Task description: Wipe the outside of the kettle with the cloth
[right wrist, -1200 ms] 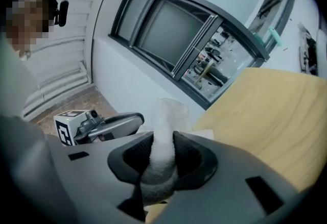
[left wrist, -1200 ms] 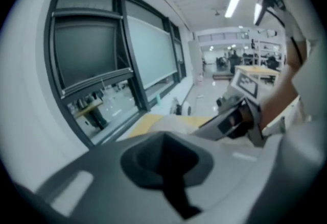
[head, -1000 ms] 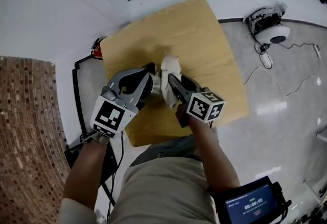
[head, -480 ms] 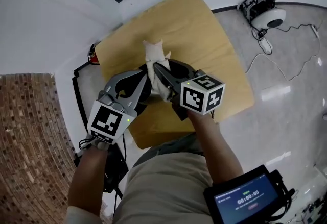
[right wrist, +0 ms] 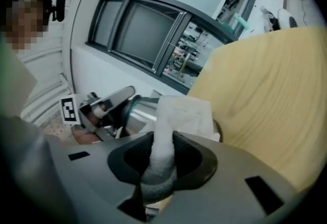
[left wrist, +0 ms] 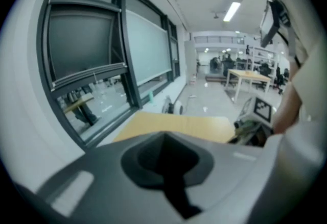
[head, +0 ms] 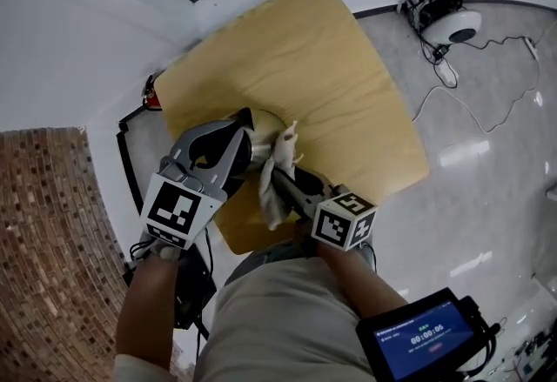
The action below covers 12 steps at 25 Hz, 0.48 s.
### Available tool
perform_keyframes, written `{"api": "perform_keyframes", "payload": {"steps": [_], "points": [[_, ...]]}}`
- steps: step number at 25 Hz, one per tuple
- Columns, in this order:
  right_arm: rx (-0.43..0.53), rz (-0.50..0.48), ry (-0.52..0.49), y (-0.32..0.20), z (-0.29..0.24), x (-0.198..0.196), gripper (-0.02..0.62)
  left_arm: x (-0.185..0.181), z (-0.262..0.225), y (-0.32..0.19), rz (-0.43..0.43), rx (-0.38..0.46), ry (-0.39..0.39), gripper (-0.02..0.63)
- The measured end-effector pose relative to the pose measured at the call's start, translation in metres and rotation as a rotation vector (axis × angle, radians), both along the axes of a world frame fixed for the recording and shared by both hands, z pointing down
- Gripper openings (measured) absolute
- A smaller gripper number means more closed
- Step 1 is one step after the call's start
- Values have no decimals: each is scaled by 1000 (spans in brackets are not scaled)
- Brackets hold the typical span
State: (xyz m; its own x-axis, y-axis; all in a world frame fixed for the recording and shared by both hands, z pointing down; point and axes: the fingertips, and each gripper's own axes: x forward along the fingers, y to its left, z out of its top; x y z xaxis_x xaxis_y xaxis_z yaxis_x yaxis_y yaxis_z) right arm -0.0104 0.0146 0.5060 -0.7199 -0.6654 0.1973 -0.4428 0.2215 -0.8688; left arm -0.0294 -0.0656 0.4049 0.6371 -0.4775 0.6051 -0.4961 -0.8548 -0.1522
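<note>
A steel kettle stands on the wooden table near its front edge, mostly hidden under my two grippers. From the left, my left gripper reaches over the kettle's top, its jaws closed on the dark handle. My right gripper is shut on a white cloth, which hangs against the kettle's near right side. In the right gripper view the cloth runs out between the jaws toward the kettle, with the left gripper above it.
A white round device with cables lies on the floor to the right. Something red sits by the table's left corner. Brick-patterned flooring lies at the left. A window wall runs behind the table.
My right gripper has drawn the cloth back from the kettle's far side to its near right side, toward the person. The left gripper has stayed on the kettle.
</note>
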Motion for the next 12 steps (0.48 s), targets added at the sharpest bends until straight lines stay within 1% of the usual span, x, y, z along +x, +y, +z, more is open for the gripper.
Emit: {"api": "perform_keyframes", "payload": {"steps": [2, 3, 5, 6, 8, 10, 12], "points": [[52, -88, -16, 18, -26, -26, 112, -3, -2, 2, 2, -20, 0, -3], [64, -144, -17, 28, -34, -42, 112, -4, -3, 4, 5, -26, 0, -3], [58, -247, -13, 43, -37, -76, 112, -7, -8, 7, 15, -38, 1, -2], [47, -284, -7, 47, -34, -90, 112, -7, -10, 7, 19, -49, 1, -2], [5, -319, -5, 46, -24, -112, 112, -7, -13, 5, 26, -77, -3, -3], [-62, -337, -24, 42, -9, -123, 112, -6, -11, 2, 32, -99, -23, -2], [-94, -388, -49, 49, -3, -132, 110, -6, -4, 3, 39, -104, -50, -3]]}}
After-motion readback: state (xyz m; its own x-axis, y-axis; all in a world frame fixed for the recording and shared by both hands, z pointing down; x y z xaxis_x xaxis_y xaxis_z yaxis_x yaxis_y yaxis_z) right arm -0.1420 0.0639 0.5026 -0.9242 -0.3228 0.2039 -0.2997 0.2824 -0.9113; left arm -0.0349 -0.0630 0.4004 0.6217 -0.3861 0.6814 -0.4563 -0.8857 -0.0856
